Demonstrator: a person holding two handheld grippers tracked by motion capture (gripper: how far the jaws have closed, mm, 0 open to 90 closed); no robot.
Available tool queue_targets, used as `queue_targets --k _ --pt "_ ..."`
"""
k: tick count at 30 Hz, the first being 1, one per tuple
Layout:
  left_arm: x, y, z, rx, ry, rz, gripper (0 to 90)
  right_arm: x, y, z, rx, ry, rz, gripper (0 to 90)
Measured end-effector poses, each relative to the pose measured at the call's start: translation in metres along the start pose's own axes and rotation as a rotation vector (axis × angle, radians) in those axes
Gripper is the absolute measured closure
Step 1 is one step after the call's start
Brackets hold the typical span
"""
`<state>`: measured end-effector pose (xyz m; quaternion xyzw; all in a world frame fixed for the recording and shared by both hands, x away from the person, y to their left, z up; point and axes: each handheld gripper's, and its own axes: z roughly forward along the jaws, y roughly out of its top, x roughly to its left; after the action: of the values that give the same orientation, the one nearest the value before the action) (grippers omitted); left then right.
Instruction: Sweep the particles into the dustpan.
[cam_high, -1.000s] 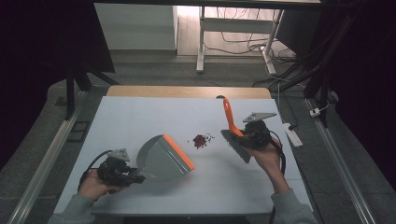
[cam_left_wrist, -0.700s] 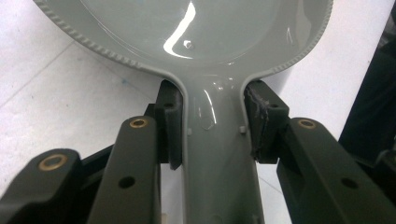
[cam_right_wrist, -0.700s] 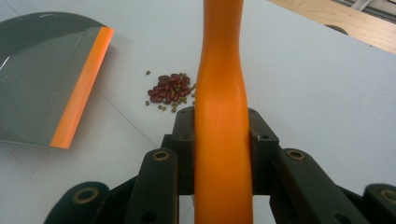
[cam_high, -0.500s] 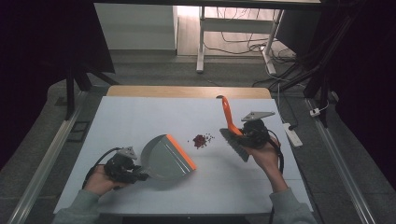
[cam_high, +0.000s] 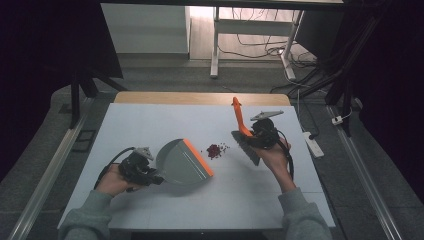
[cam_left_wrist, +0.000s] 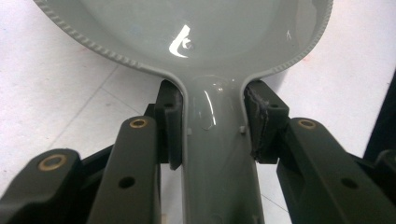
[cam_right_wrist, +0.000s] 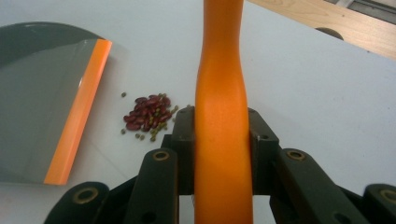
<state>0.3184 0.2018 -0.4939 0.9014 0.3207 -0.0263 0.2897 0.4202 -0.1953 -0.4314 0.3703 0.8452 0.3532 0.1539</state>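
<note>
We clamp the left gripper (cam_high: 150, 176) on the grey dustpan (cam_high: 182, 162) handle. Our right gripper (cam_high: 248, 138) grips the orange brush (cam_high: 242, 131) beside the beans (cam_high: 215, 150).

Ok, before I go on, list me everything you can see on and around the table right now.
Grey plastic dustpan with orange lip: one, left of centre on the table, handle clamped in the left gripper.
Orange-handled brush: one, right of centre, held by the right gripper.
Pile of dark red and small green beans: one, between dustpan lip and brush.
White table with wooden far edge: one.
White power strip: one, floor right of the table.
Left gripper: black, jaws shut on the dustpan handle.
Right gripper: black, jaws shut on the brush handle.
</note>
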Motion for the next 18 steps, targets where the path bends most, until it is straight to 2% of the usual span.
queue_targets --k 5,12,18 --pt "0.001 0.0 0.001 0.025 0.002 -0.003 61.8 0.0 0.006 0.013 0.016 -0.024 0.0 70.4" --pt "-0.002 0.002 0.003 0.037 0.011 -0.011 61.8 -0.005 0.011 0.028 0.023 -0.042 0.029 70.4" --pt "-0.004 0.005 0.005 0.041 0.006 0.0 61.8 -0.006 0.016 0.042 0.042 -0.054 0.031 70.4"
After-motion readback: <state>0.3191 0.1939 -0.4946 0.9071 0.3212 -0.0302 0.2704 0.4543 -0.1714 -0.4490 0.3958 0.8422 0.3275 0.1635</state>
